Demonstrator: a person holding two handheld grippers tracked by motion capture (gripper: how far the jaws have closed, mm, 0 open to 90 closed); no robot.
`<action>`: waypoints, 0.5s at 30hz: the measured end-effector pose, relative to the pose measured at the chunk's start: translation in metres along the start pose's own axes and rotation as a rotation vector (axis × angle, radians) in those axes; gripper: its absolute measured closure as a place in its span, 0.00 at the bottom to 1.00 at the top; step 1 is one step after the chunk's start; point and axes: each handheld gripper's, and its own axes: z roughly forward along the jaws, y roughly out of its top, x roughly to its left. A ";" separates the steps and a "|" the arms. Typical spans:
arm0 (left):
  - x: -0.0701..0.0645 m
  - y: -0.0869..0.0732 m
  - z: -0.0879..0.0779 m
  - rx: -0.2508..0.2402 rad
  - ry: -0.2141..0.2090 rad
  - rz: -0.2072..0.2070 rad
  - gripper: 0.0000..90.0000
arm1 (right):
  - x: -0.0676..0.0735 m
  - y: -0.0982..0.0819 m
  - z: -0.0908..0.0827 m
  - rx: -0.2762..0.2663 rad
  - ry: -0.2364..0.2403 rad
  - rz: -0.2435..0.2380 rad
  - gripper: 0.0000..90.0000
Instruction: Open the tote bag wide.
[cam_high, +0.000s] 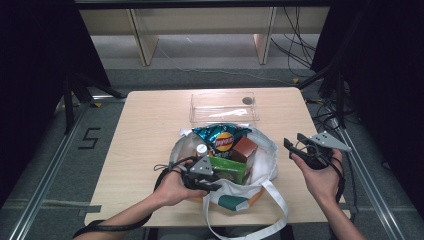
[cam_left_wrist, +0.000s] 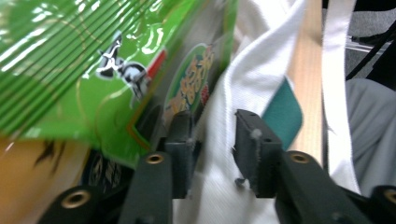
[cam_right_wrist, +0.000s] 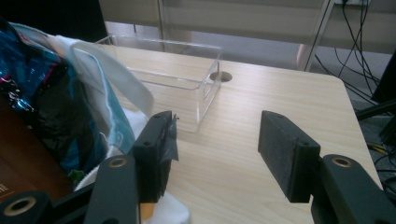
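Down at the near rim of the white tote bag (cam_high: 262, 165), our left gripper (cam_left_wrist: 212, 140) stood partly open astride the bag's cloth, pads not pressing it, a green snack packet (cam_left_wrist: 93, 65) just beside. Our right gripper (cam_right_wrist: 212, 149) hung wide open and empty over the table (cam_high: 150, 130), right of the bag.

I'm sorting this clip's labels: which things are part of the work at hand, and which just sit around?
In the job:
white tote bag
green snack packet
blue chip bag
brown box
left gripper, open around the bag's cloth edge

Lying about:
clear plastic box
right gripper, open over the table
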 end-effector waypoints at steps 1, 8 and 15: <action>-0.001 -0.001 -0.003 -0.011 0.000 -0.003 0.71 | 0.000 0.000 0.000 0.000 0.000 0.000 0.51; -0.003 -0.005 -0.040 -0.134 0.040 -0.049 0.59 | 0.002 0.009 -0.007 -0.050 0.011 0.004 0.50; 0.005 -0.008 -0.086 -0.285 0.156 -0.070 0.60 | 0.011 0.017 -0.009 -0.038 0.100 -0.003 0.62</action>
